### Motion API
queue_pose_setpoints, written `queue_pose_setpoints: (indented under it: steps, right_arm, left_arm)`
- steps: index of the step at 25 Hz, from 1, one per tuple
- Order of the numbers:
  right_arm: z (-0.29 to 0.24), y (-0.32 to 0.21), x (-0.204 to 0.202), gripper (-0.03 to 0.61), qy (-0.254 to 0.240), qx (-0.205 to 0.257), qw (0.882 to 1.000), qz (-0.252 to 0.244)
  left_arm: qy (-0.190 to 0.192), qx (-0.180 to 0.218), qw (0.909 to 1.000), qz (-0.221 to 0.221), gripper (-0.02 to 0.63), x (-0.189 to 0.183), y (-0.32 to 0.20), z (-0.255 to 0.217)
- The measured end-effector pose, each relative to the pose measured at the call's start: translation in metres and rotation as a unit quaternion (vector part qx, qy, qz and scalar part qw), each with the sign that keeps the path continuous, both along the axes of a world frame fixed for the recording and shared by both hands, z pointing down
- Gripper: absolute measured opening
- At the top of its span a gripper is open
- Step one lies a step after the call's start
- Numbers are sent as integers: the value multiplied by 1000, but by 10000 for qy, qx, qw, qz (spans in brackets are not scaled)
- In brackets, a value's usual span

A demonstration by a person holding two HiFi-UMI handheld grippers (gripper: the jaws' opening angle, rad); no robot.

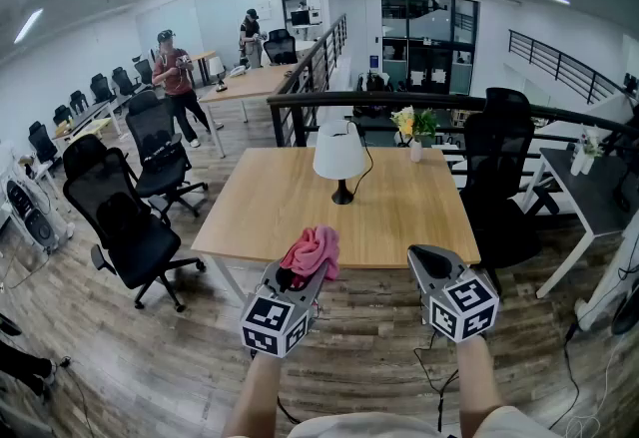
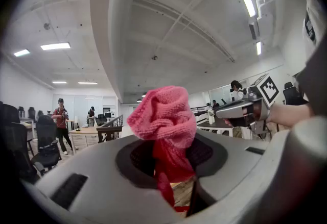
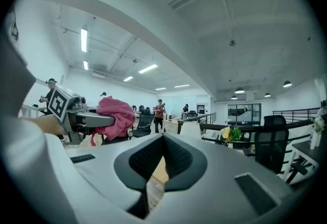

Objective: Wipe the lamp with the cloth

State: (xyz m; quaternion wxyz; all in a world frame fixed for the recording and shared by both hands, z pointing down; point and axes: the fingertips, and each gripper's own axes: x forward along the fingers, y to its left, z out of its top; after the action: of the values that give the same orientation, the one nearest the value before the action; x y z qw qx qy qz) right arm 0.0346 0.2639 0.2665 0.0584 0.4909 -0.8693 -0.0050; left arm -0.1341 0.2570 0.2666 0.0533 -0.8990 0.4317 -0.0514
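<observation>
wooden table [image 1: 270,217] bears lamp [image 1: 339,155]; black chairs [image 1: 130,226] on plank floor [image 1: 130,366]

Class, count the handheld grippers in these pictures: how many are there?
2. The left gripper is low at centre-left, shut on the pink cloth; the right gripper is beside it, shut and empty. None seems hidden.

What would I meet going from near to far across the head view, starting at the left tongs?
The left tongs, shut on the pink cloth → wooden table → white lamp → flowers at the table's far edge → black railing.
</observation>
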Motion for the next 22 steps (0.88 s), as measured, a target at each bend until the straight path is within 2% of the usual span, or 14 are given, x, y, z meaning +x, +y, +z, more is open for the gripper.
queue_pose_setpoints:
  steps: [4, 9, 14, 22]
  right_arm:
    - [-1, 1, 2, -6, -13, -9, 10000, -38]
    - [-7, 6, 9, -6, -306, 101, 9994, -118]
    - [0, 10, 19, -5, -161, 70, 9998, -84]
    - [17, 18, 35, -3, -87, -132, 9992, -361]
  left_arm:
    - [-4, 2, 10000, -14, 159, 6, 1, -2]
    - [-16, -31, 10000, -37, 159, 14, 8, -1]
    - [-35, -123, 9998, -122, 160, 20, 18, 7]
    - [-73, -298, 9993, -230, 160, 42, 27, 21]
